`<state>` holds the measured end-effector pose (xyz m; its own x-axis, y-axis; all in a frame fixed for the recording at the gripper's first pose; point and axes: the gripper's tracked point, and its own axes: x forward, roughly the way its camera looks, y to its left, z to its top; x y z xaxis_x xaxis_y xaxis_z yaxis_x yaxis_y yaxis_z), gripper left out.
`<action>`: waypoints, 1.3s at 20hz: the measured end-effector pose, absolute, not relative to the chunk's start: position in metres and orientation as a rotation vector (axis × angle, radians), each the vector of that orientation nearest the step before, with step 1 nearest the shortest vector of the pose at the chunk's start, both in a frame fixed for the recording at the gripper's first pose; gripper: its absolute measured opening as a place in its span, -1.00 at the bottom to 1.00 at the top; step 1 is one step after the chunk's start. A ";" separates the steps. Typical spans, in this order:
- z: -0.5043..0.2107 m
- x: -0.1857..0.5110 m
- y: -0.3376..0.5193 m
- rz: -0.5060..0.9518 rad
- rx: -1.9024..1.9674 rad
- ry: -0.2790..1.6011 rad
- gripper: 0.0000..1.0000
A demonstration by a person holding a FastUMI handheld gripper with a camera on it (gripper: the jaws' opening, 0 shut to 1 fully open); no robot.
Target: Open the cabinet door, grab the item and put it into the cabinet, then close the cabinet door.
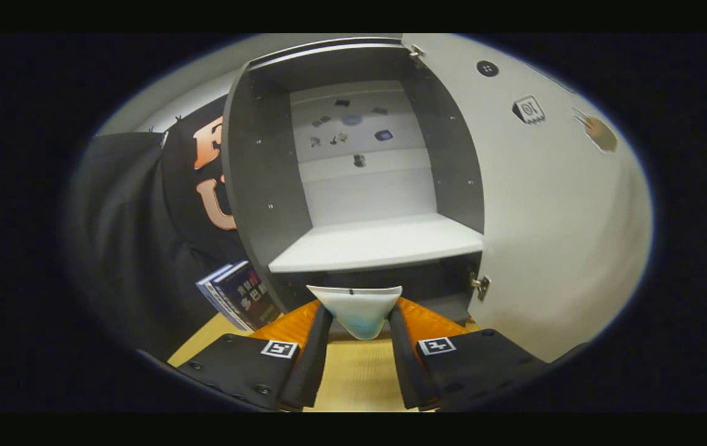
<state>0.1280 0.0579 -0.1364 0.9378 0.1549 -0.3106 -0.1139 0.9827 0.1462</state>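
One book [237, 298] leaning ahead and left of the claw [358, 331], propped by the cabinet [254, 186] foot on the desk [353, 378]. Further right, straight ahead and above the fingertips: cabinet open, pale shelf [378, 243] bare across its front, small dark marks on the back panel too blurred to identify. Between the fingers [315, 353], a pouch [357, 308]: white, bluish toward its lower tip, a flat top edge running from one finger to the other. Claw narrowed onto it, both fingers pressing its sides, so held rather than resting. Pouch raised above the desk, just short of the cabinet's lower front edge and below shelf level. Right of the claw: door [551, 217] swung wide, hinge [480, 285] near its bottom corner, a few small markings on the inner face.

Judging by the look: thin, light, probably soft and a bit crushable, likely smooth-sided and prone to slipping if the squeeze slackens. Pinch across the lower tapered part seems sound; a grip near the wide top edge would probably fold it. Gentle, steady pressure advisable, no harder than needed. Door open and pouch in hand; placing on the shelf and closing the door not yet done. Lift needed to clear the shelf edge before setting down.
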 end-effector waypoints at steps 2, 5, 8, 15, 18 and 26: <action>-0.103 0.158 0.056 0.146 0.091 0.269 0.14; -0.069 0.210 0.053 0.147 0.058 0.257 0.13; -0.071 0.254 0.054 0.144 0.068 0.302 0.14; -0.116 0.303 0.056 0.124 0.050 0.481 0.14; -0.126 0.310 0.060 0.123 0.042 0.507 0.14; -0.131 0.324 0.064 0.105 -0.014 0.483 0.63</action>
<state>0.3241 0.0639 -0.1309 0.8801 0.0971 -0.4647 -0.1037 0.9945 0.0113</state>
